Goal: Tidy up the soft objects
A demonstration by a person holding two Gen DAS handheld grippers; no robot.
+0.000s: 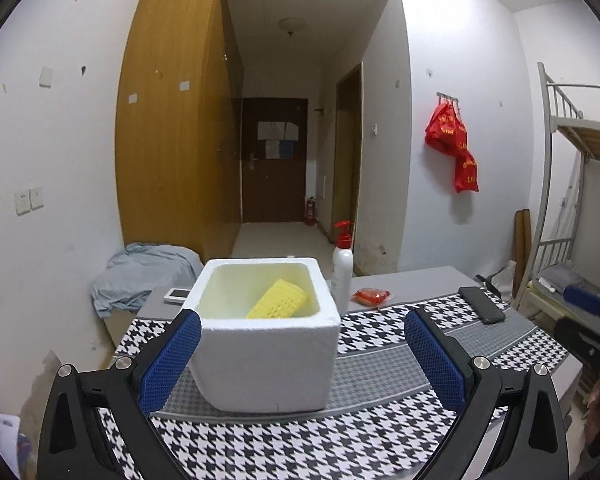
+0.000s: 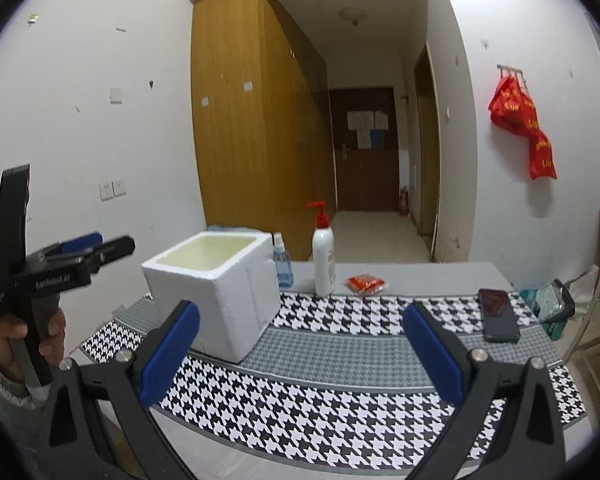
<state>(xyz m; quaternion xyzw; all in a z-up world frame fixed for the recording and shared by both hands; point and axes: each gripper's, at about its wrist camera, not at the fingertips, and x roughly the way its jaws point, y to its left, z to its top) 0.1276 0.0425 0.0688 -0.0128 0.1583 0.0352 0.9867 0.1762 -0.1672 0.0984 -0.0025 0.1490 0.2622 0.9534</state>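
1. Since the one soft item I can see, the yellow sponge (image 1: 278,300), already lies tilted inside the white foam box (image 1: 266,356), I list it as stowed; from my right wrist view the box interior is hidden, so I check it from the left only.
2. Foam box: stands on the houndstooth mat (image 2: 340,392) on the worktop, open top, light walls. I judge it will slide or tip if nudged, so any further drop should go straight down the middle, clear of the rim.
3. Left gripper (image 1: 302,356): jaws apart, empty, held just before the box, one pad close beside its left wall; I cannot tell if it touches.
4. Right gripper (image 2: 300,356): jaws apart, empty, over bare mat to the right of the box.
5. Red packet (image 2: 366,283): on the grey worktop beyond the mat, near the pump bottle (image 2: 324,256). If it counts as soft, I would approach low, close on its middle gently and lift before travelling.
6. Not for sorting, by my judgement: pump bottle, small spray bottle (image 2: 282,262), black phone (image 2: 498,314) on the mat's right side. Keep my reach clear of both bottles.
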